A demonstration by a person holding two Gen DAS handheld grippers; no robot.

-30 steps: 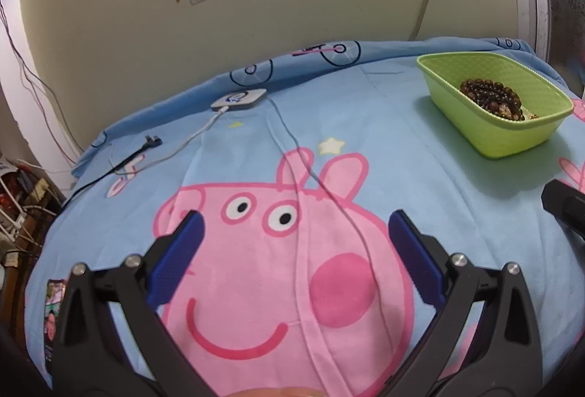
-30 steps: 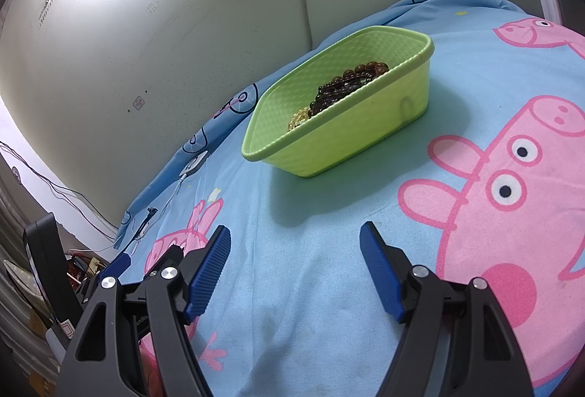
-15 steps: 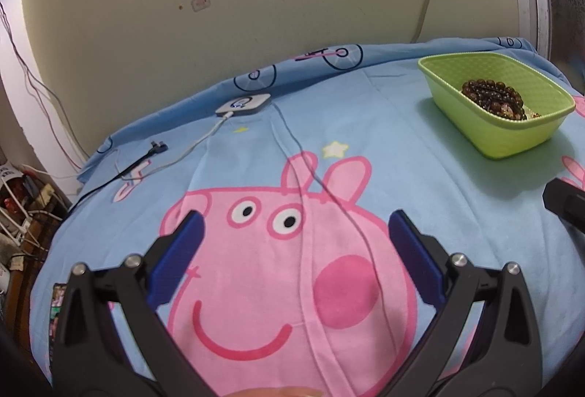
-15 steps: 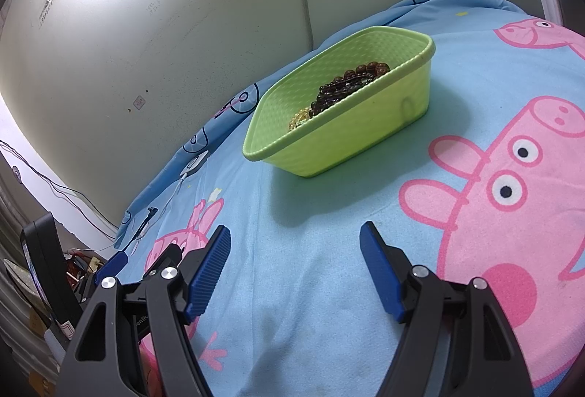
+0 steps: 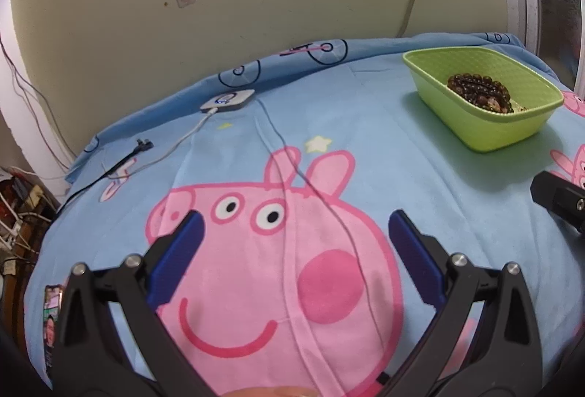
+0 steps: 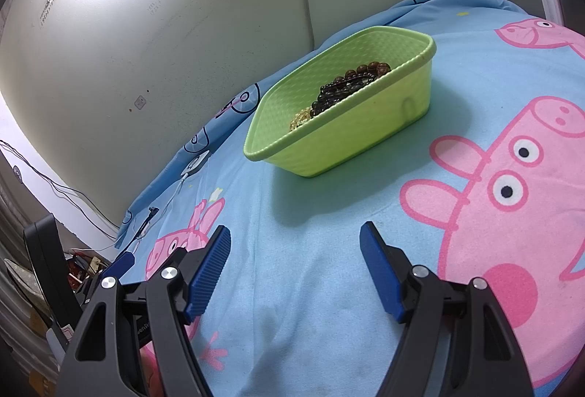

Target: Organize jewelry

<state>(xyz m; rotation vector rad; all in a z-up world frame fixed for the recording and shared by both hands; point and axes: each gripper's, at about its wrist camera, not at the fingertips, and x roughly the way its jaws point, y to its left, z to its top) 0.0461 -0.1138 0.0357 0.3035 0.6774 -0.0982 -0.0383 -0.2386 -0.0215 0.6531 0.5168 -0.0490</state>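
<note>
Both jaws stood wide and empty: the left hand-held gripper [image 5: 292,243] hovered over the bedsheet [image 5: 384,126], the right hand-held gripper [image 6: 294,259] faced the green basket [image 6: 365,141]. The bead bracelets [image 6: 343,86] lay inside that basket, near its far wall. If another piece was to be sorted, a slow, level approach over the rim was judged best. Against the earlier frames, hardly anything was changed; only the left view was shifted slightly.

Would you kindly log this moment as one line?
left gripper: open, empty | right gripper: open, empty | dark brown bead bracelets: inside lime-green plastic basket
</note>
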